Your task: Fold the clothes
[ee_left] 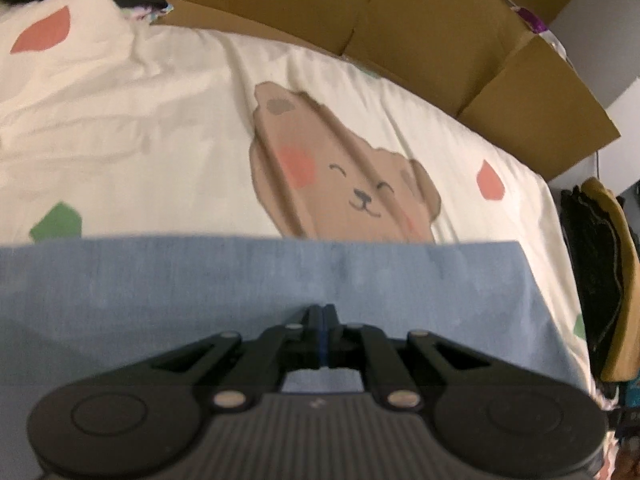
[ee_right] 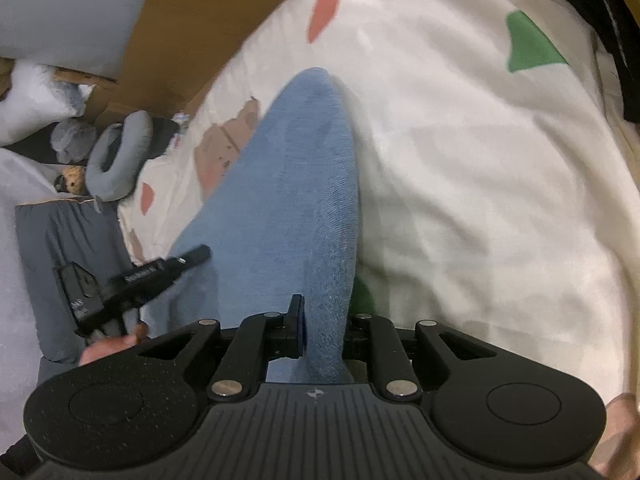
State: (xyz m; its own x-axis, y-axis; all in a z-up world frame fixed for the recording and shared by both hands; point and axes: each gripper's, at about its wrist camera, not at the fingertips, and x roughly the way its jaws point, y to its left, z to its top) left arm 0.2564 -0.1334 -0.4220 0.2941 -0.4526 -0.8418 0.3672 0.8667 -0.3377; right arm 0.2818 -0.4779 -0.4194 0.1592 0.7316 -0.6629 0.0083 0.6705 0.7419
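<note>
A light blue terry cloth (ee_left: pixel 240 292) lies on the bear-print bedsheet (ee_left: pixel 160 120), its far edge straight across the left wrist view. My left gripper (ee_left: pixel 323 312) hovers low over it with the jaws shut together; no cloth shows between the pads. In the right wrist view the blue cloth (ee_right: pixel 296 184) rises as a long ridge running away from me. My right gripper (ee_right: pixel 324 314) has that ridge between its jaws, the left finger (ee_right: pixel 296 320) against it and the right finger hidden behind the fabric. The left gripper (ee_right: pixel 202 255) appears there at the cloth's left side.
Brown cardboard boxes (ee_left: pixel 400 28) line the far side of the bed. Dark and mustard clothes (ee_left: pixel 604 272) are piled at the right edge. A grey neck pillow (ee_right: pixel 116 160), a grey folded garment (ee_right: pixel 60 248) and pillows lie to the left in the right wrist view.
</note>
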